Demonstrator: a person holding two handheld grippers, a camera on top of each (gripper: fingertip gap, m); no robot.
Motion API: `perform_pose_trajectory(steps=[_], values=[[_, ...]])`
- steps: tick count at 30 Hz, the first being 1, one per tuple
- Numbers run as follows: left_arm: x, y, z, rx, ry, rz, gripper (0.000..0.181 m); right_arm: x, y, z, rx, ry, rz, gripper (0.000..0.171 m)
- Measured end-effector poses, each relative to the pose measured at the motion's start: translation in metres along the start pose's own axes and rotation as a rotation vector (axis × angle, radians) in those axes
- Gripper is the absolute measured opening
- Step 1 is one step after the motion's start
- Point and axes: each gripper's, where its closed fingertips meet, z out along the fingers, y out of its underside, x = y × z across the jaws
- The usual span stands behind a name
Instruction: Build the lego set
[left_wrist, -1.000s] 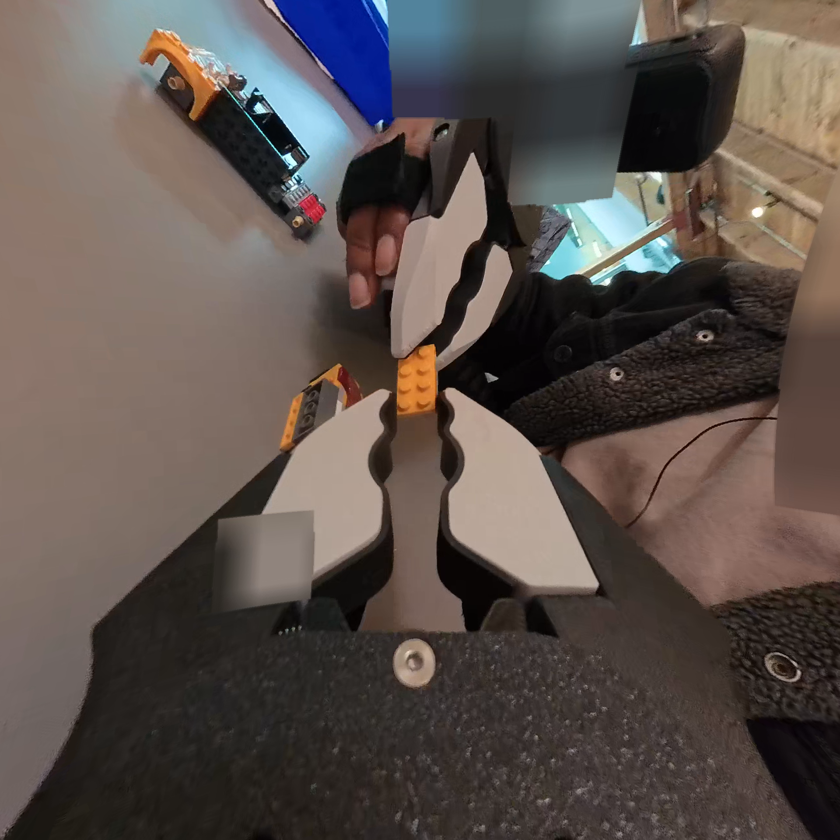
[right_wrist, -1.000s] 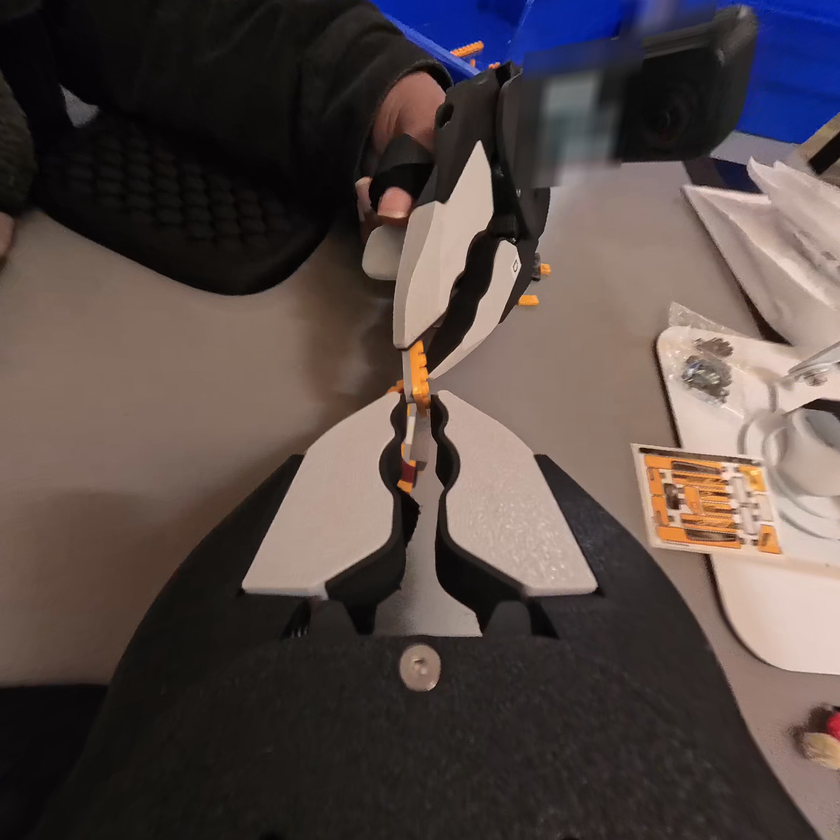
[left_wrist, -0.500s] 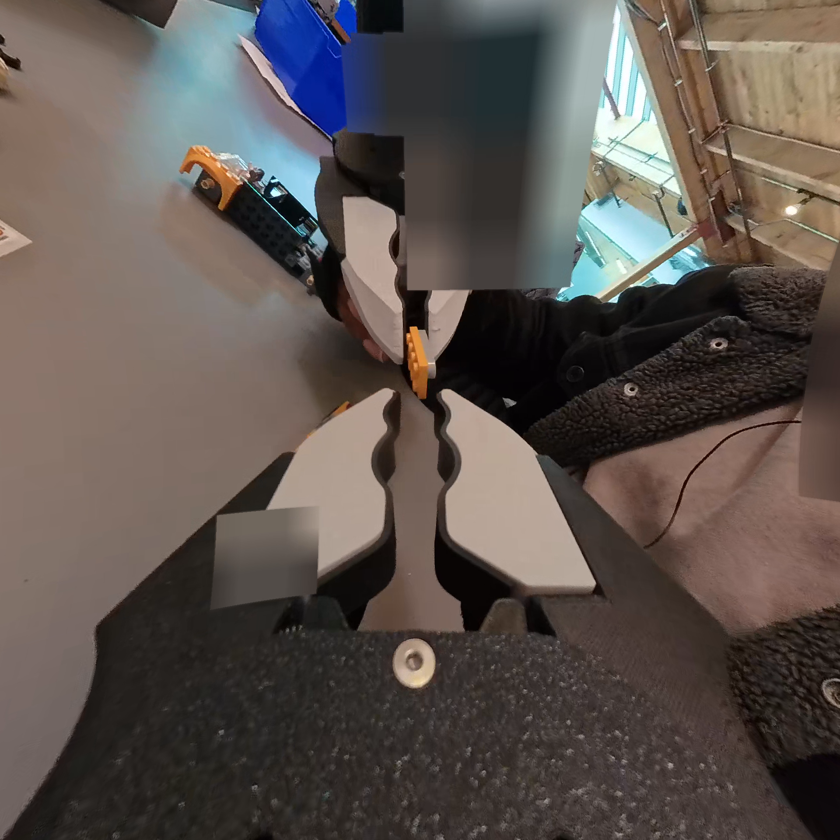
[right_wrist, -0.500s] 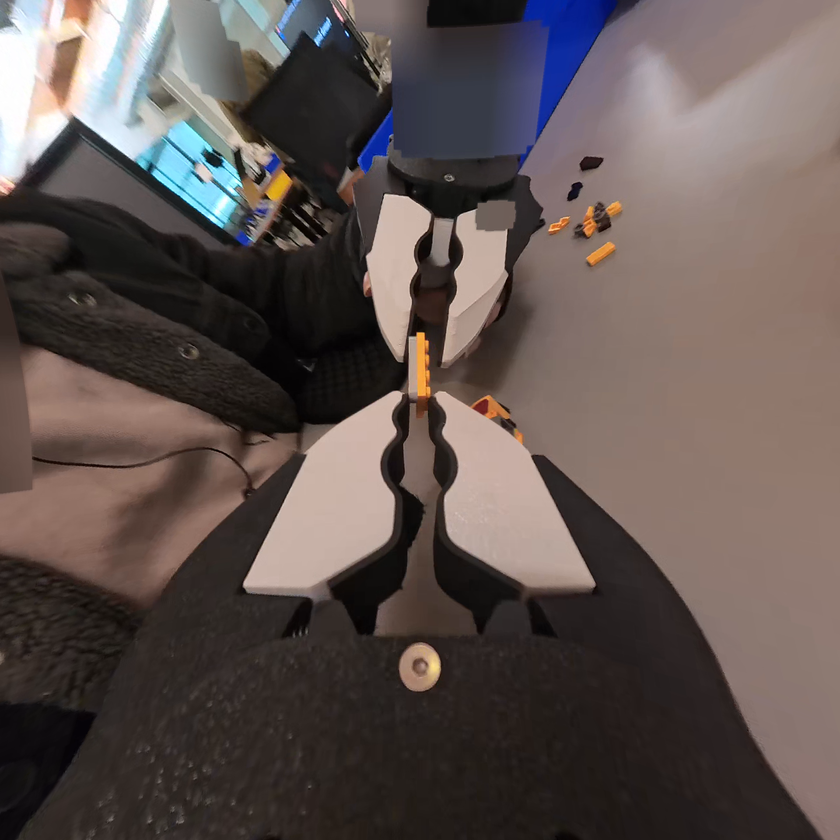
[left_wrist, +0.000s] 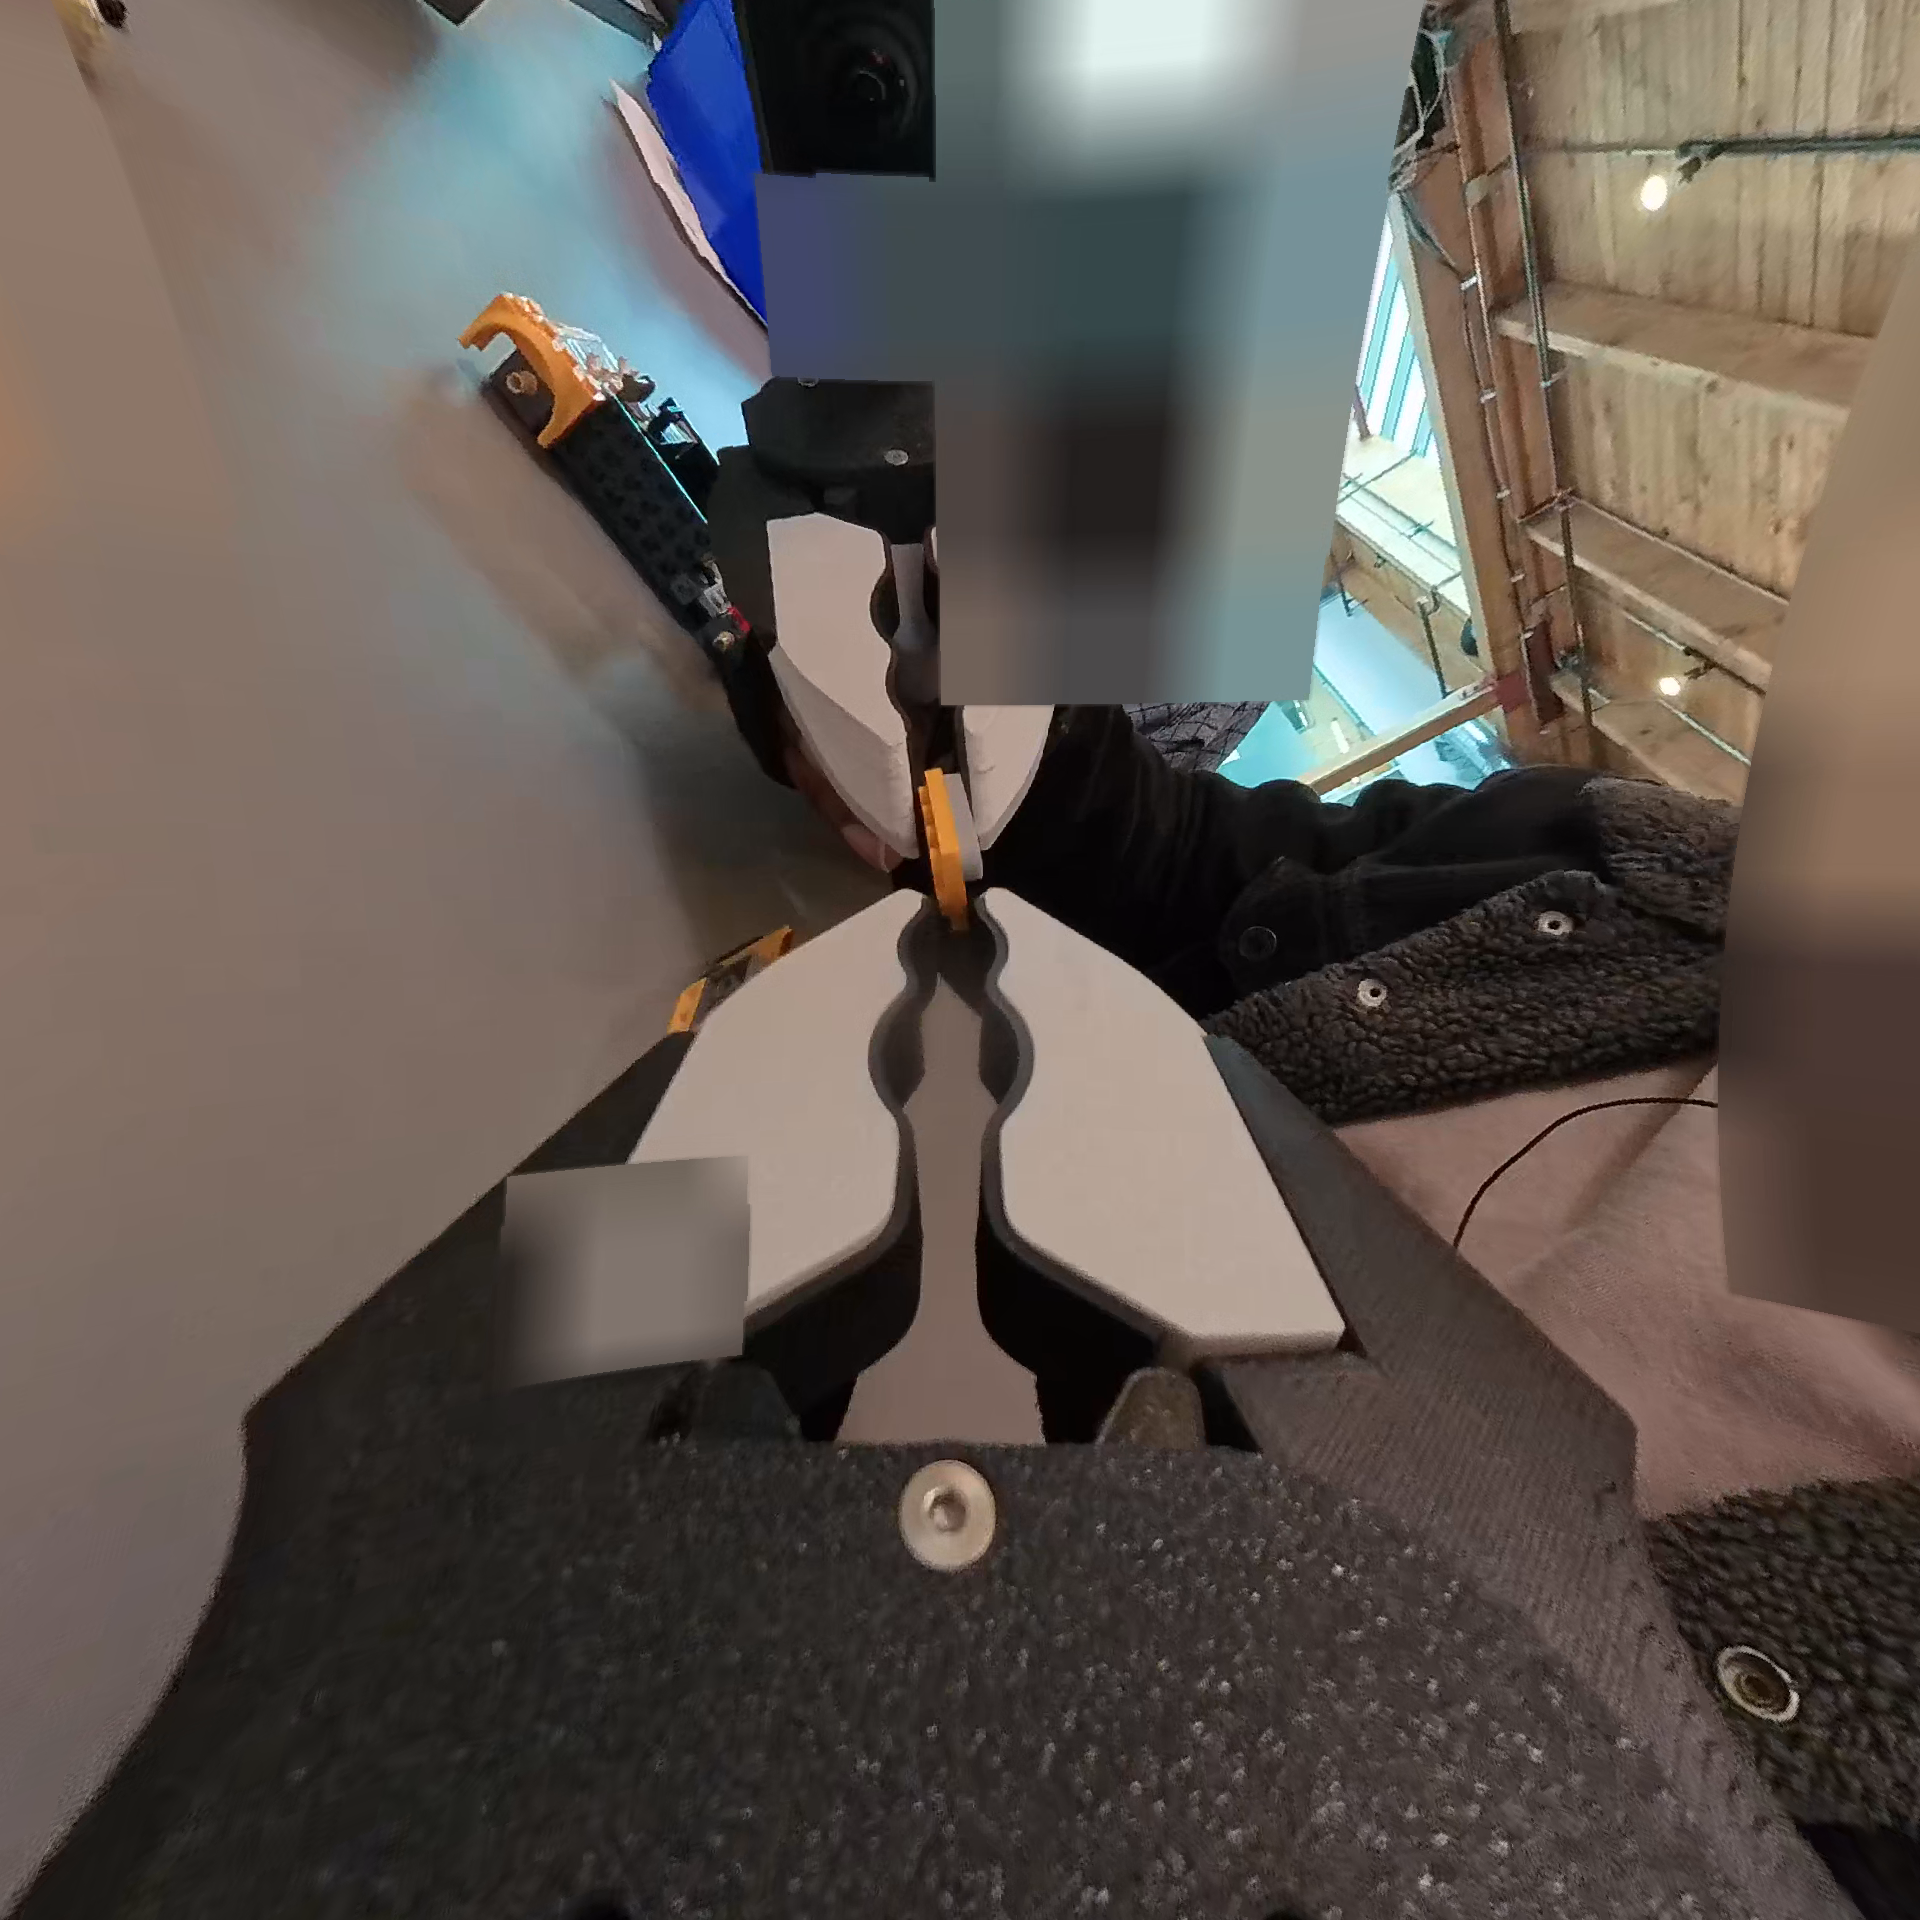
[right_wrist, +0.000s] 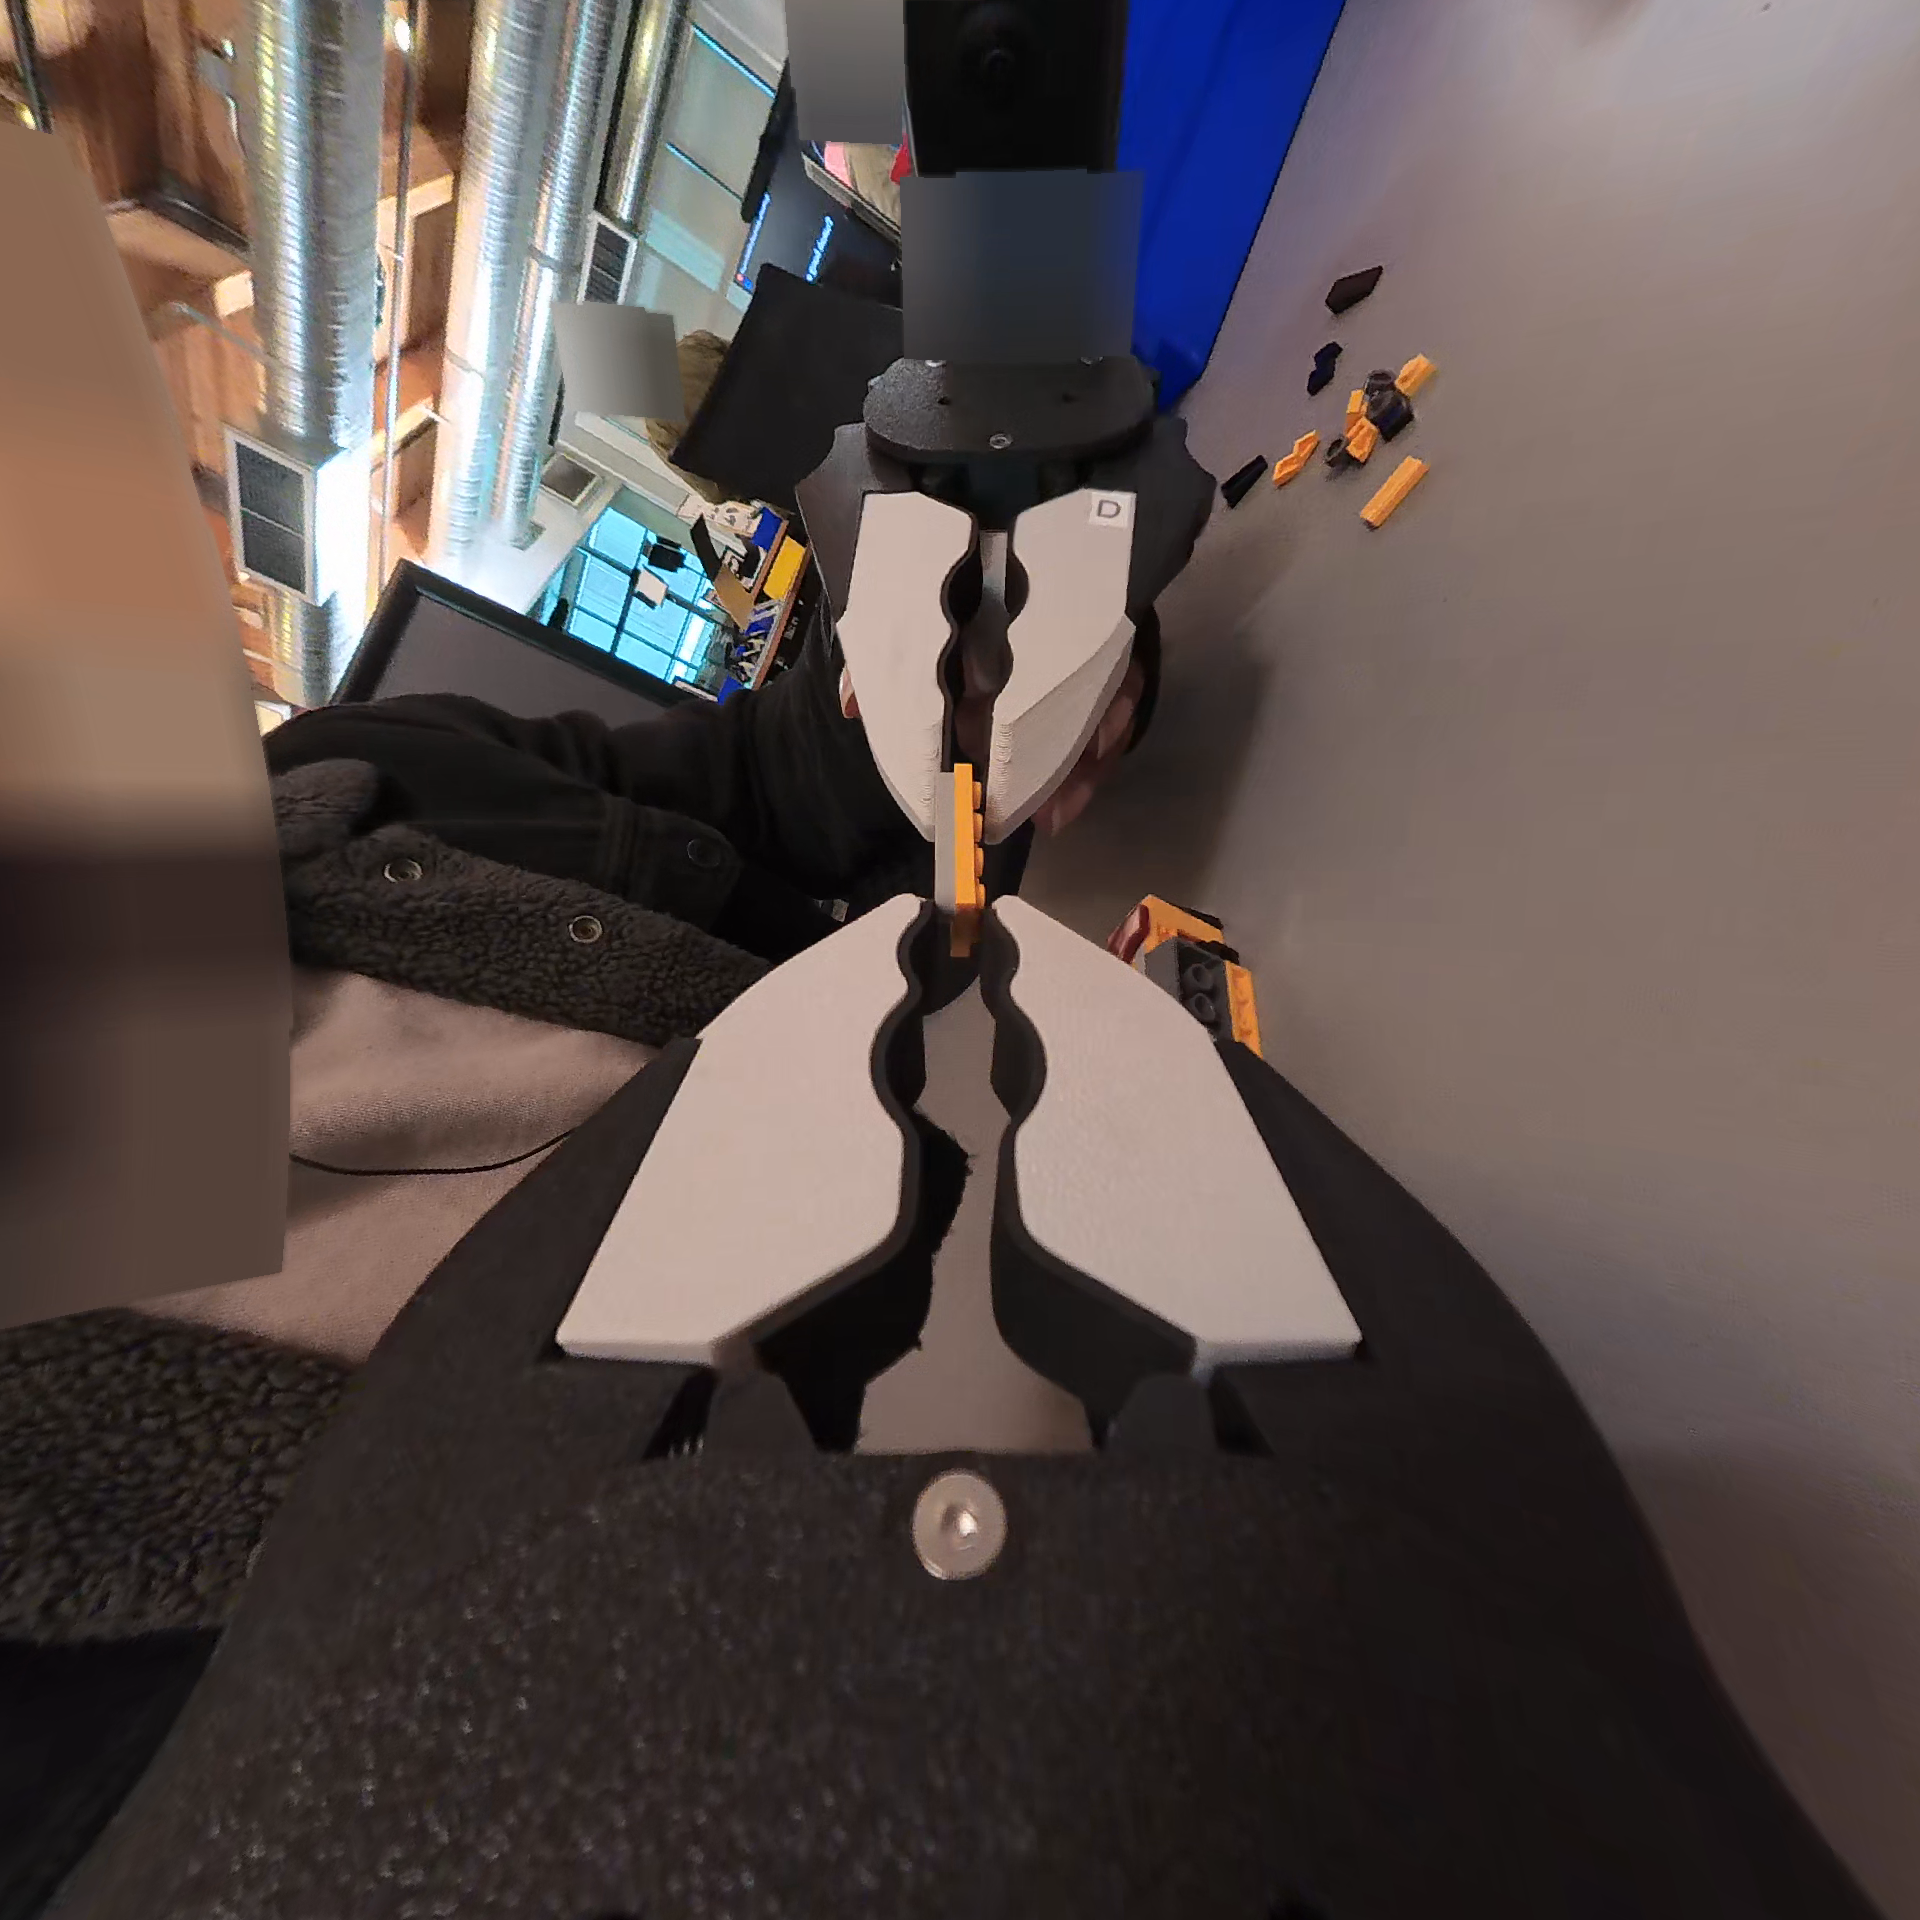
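Observation:
A small orange plate (left_wrist: 948, 854) with a grey piece (right_wrist: 947, 840) stuck to one face is held edge-on in the air between my two grippers, which face each other tip to tip. My left gripper (left_wrist: 951, 916) is shut on the plate's near end in the left wrist view. My right gripper (right_wrist: 961, 923) pinches the opposite end. Each gripper shows in the other's view, the right one (left_wrist: 938, 805) and the left one (right_wrist: 964, 816), both clamped on the same piece. A hand shows behind each far gripper.
A black chassis with an orange arch (left_wrist: 608, 457) lies on the grey table (left_wrist: 260, 727). A small orange-and-dark sub-assembly (right_wrist: 1195, 971) lies below the grippers. Loose orange and black pieces (right_wrist: 1351, 436) lie beside a blue bin (right_wrist: 1195, 208). A person's jacket (left_wrist: 1455, 987) is close by. Left and right tips are no more than a few centimetres apart.
Both grippers have swung round and lifted, so the plate now shows edge-on instead of studs up. My left jaws have closed in on the plate's end.

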Motion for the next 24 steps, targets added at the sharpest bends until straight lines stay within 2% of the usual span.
perform_pose_trajectory(steps=[10, 19, 22, 24], values=[[-0.003, 0.0, -0.001, 0.008, 0.009, -0.023, 0.005, 0.003, 0.0, 0.0, -0.005, 0.022, -0.002, 0.007], [-0.004, 0.0, -0.001, 0.014, -0.005, -0.01, 0.013, 0.007, 0.0, 0.001, -0.007, 0.049, -0.01, 0.007], [-0.006, -0.001, -0.002, 0.018, -0.011, -0.02, 0.015, 0.009, 0.0, 0.001, -0.025, 0.108, -0.111, 0.008], [-0.007, 0.0, -0.003, 0.015, -0.008, -0.029, 0.018, 0.011, 0.001, 0.001, -0.055, 0.2, -0.282, 0.007]])
